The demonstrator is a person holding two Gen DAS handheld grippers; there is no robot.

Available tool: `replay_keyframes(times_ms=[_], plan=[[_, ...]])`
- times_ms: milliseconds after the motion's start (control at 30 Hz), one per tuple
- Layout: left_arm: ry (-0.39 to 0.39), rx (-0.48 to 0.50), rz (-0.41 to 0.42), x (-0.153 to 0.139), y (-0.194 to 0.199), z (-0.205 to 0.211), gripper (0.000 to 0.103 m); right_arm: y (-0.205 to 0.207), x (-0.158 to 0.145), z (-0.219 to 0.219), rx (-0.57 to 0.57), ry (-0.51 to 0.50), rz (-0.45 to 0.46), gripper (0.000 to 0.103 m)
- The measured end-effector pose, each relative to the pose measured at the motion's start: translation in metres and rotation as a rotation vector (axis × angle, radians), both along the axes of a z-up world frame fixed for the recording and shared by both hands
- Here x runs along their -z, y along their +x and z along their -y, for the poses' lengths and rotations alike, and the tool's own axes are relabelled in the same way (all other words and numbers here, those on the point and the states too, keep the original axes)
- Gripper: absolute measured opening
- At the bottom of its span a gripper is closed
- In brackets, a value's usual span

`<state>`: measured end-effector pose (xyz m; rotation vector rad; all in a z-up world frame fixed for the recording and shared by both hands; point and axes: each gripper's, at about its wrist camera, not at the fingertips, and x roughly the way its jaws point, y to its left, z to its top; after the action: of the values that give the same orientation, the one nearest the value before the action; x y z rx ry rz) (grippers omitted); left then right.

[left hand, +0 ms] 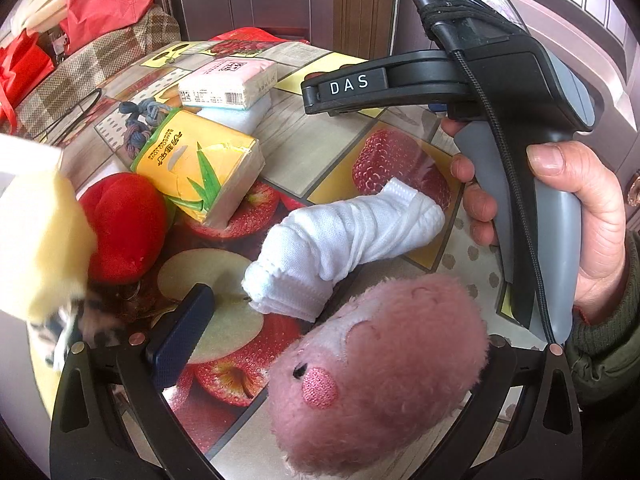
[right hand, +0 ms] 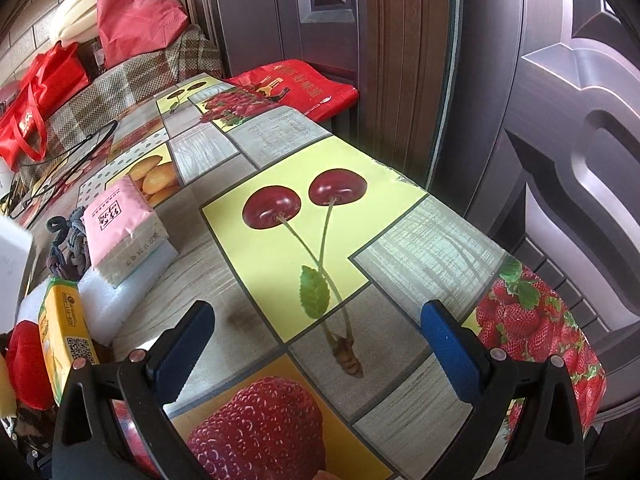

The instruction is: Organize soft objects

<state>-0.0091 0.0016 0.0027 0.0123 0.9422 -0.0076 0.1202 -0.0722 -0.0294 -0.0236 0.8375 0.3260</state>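
Observation:
In the left wrist view my left gripper (left hand: 312,344) has its jaws apart, and a pink plush toy (left hand: 380,364) lies between them against the hidden right finger; whether it is gripped I cannot tell. A white rolled sock (left hand: 344,244) lies just ahead. A red plush (left hand: 124,228), a yellow tissue pack (left hand: 200,168), a pink tissue pack (left hand: 228,82) on white foam (left hand: 240,116) and a blue knotted rope (left hand: 140,124) lie to the left. My right gripper (left hand: 348,88), hand-held, hovers above the table at right. In the right wrist view it (right hand: 316,344) is open and empty over the tablecloth.
The fruit-print tablecloth (right hand: 280,240) ends at the right near a dark door (right hand: 560,120). A yellow sponge (left hand: 44,240) and a white box (left hand: 24,160) are at far left. Red bags (right hand: 132,12) and a checked cushion (right hand: 132,84) stand behind.

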Motion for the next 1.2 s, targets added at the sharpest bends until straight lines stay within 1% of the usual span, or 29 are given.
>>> replay_keyframes(times_ms=[33, 167, 300, 433, 467, 533, 567, 600, 1200], plan=[[0.0, 0.0, 0.0, 0.0022, 0.0073, 0.0001, 0.102, 0.0001, 0.0001, -0.0001, 0.0, 0.0, 0.0, 0.103], [0.001, 0.002, 0.0, 0.002, 0.0072, -0.0002, 0.102, 0.0002, 0.0002, -0.0003, 0.0, 0.0, 0.0, 0.103], [0.001, 0.053, 0.001, 0.0034, 0.0109, 0.0058, 0.102, 0.0001, 0.0001, 0.0003, 0.0, 0.001, 0.0, 0.103], [-0.003, 0.053, 0.002, 0.0037, 0.0094, 0.0052, 0.102, 0.0002, 0.0002, 0.0003, 0.0, 0.0, 0.0, 0.103], [-0.012, 0.054, 0.036, 0.0032, 0.0084, 0.0052, 0.102, 0.0002, 0.0003, 0.0002, 0.0, 0.0, 0.0, 0.103], [-0.003, 0.054, 0.019, 0.0034, 0.0089, 0.0053, 0.102, 0.0002, 0.0004, 0.0, 0.0, -0.002, 0.0, 0.103], [-0.003, 0.054, 0.036, 0.0031, 0.0085, 0.0056, 0.102, 0.0003, 0.0005, -0.0001, 0.0, -0.003, 0.0, 0.103], [-0.004, 0.054, 0.017, 0.0034, 0.009, 0.0054, 0.102, 0.0004, 0.0008, 0.0003, 0.0, -0.005, 0.0, 0.103], [-0.013, 0.054, 0.013, 0.0035, 0.0089, 0.005, 0.102, 0.0, 0.0005, -0.0002, 0.0, -0.003, 0.0, 0.103]])
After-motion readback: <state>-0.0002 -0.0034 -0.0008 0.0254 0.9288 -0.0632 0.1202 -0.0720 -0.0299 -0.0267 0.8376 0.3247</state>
